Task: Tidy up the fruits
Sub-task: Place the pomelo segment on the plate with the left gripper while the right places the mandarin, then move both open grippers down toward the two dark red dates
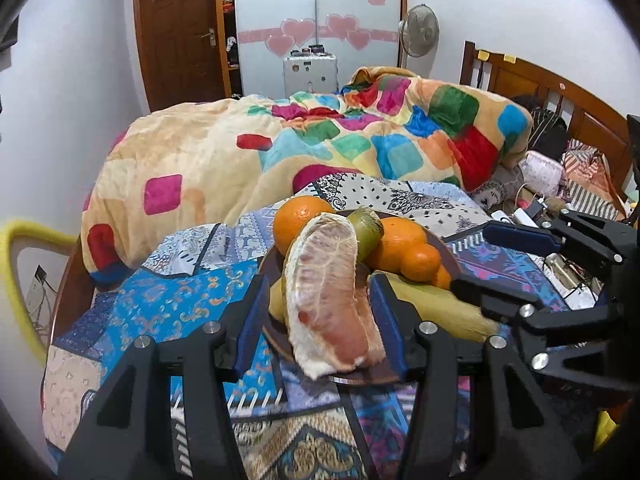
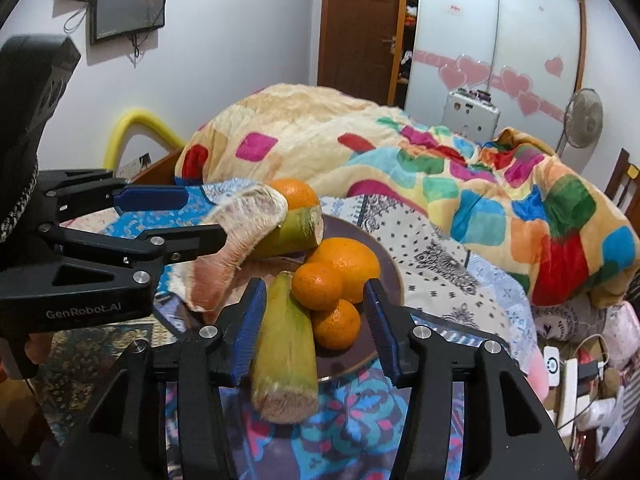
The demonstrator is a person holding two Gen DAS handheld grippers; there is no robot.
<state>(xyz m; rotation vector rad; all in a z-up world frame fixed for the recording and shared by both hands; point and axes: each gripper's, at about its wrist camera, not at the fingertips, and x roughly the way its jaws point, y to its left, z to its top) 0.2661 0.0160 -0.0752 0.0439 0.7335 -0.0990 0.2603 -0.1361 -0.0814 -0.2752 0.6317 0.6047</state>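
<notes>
The left gripper [image 1: 320, 320] clamps the pomelo wedge [image 1: 328, 300], long axis twelve-to-six, above the plate [image 2: 384, 264]; the right gripper [image 2: 316, 320] stands wide around the cane piece [image 2: 286, 352], unpressed.

fruits [image 2: 320, 276] piled on dark plate [image 2: 390, 264]
</notes>
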